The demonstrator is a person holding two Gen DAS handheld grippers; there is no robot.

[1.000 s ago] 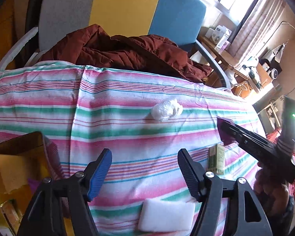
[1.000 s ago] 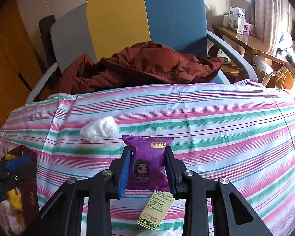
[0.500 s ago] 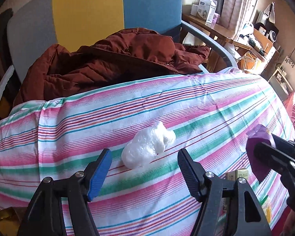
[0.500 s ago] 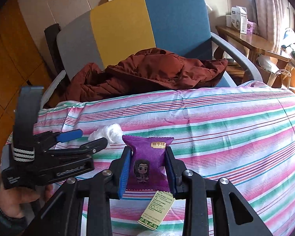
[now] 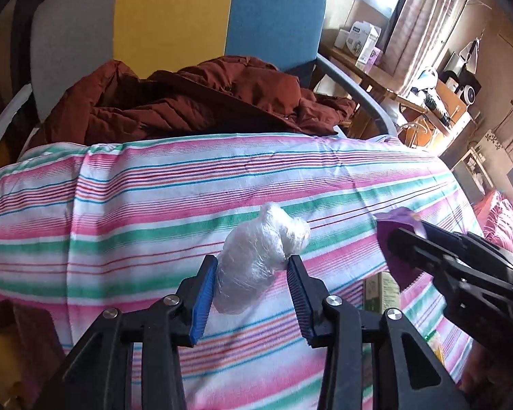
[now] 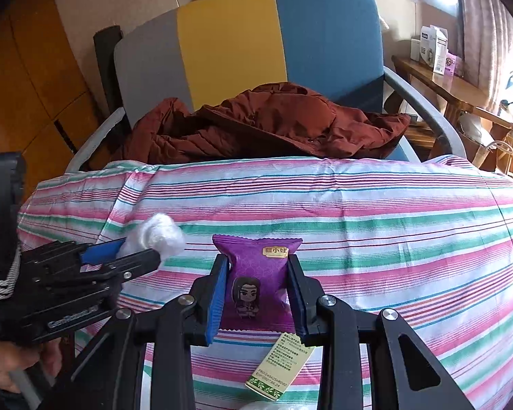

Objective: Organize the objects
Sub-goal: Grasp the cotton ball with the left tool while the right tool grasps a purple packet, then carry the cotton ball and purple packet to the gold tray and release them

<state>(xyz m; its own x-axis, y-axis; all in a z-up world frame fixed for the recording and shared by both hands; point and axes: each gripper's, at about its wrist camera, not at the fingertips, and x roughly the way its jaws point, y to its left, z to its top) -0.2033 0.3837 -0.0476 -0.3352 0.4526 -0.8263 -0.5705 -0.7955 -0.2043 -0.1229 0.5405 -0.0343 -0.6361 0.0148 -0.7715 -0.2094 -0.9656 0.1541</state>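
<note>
Left gripper (image 5: 253, 278): jaws narrowed around a crumpled clear plastic wad (image 5: 260, 259), pads touching both its sides, just above the striped cloth (image 5: 188, 198). Right gripper (image 6: 257, 288): jaws clamped on a purple snack packet (image 6: 256, 282), held upright over the cloth, with a small green-and-cream sachet (image 6: 278, 369) lying on the cloth just below it. A rust-brown jacket (image 6: 266, 123) lies on the tricolour chair (image 6: 242, 41) behind the cloth.

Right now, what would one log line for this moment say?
left gripper: closed on plastic wad | right gripper: holding purple snack packet | surface: striped cloth
</note>
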